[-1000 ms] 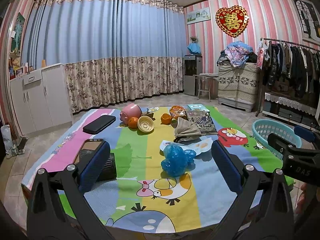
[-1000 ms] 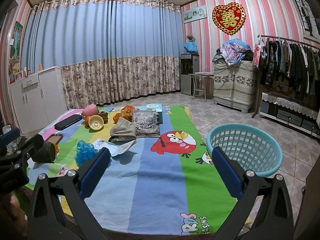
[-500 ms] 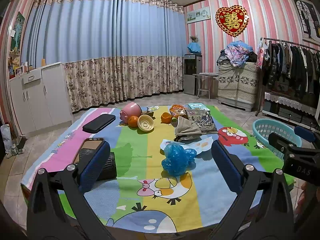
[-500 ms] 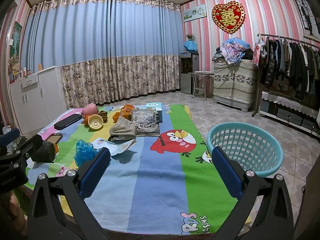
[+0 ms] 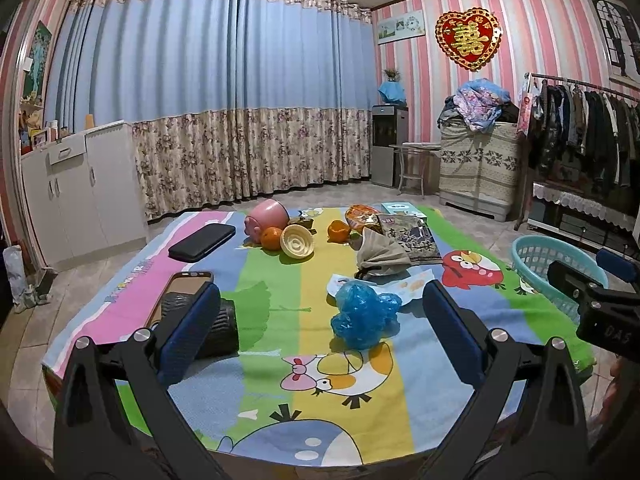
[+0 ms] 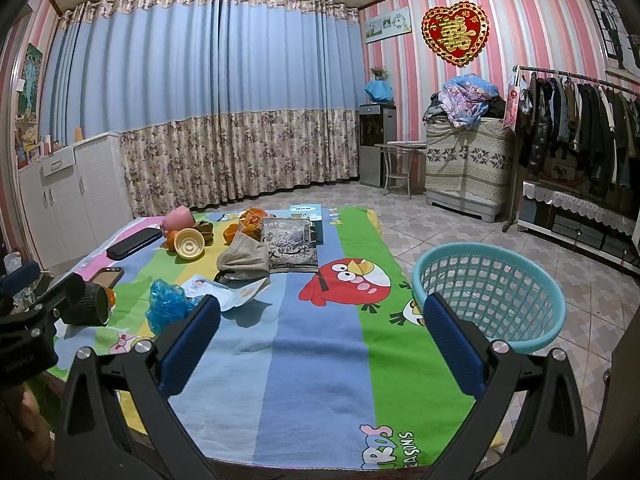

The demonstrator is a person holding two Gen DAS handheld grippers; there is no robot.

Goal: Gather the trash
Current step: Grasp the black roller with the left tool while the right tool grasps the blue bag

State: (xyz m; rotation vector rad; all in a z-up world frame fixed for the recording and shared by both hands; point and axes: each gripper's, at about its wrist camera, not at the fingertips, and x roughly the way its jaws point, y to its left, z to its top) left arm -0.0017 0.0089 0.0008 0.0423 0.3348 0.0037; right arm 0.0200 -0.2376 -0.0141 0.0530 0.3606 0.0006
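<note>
Left gripper (image 5: 320, 332) wide open, empty, near crumpled blue bag (image 5: 364, 314) on surface (image 5: 260, 300). Right gripper (image 6: 320, 334) wide open, empty, beside teal basket (image 6: 490, 290).

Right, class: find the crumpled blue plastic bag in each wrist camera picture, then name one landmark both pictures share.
Left wrist view: the crumpled blue plastic bag lies just right of centre, between the open fingers.
Right wrist view: the bag sits at lower left, beside the left finger.
Shared landmark: the teal basket, right of the cloth in both.
</note>
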